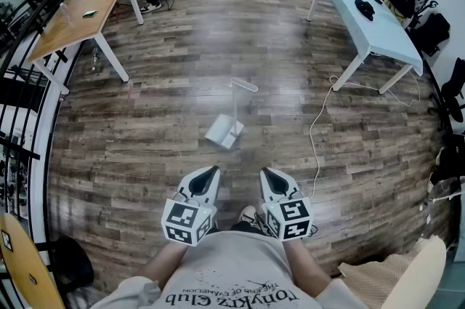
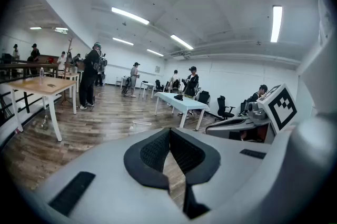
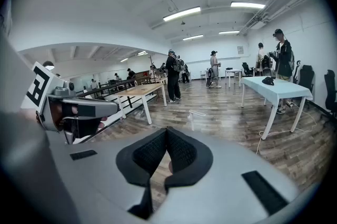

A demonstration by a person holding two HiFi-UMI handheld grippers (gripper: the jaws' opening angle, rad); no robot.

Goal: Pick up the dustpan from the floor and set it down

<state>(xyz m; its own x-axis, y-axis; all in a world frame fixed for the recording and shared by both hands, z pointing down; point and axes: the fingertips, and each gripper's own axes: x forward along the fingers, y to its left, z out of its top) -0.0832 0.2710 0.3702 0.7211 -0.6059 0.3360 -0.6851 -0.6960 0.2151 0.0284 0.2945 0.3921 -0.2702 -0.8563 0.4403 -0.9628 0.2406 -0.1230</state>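
Our left gripper and right gripper, jaws together and empty, hover short of what seems a white dustpan on the wooden floor.

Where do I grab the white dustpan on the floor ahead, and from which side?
Grip the dustpan by its upright pole, just under the top crossbar: it stands clear of the floor, while the pan lies low. Come from the near side, roughly level, with the right gripper, jaws either side of the pole. They are shut now, so open first.
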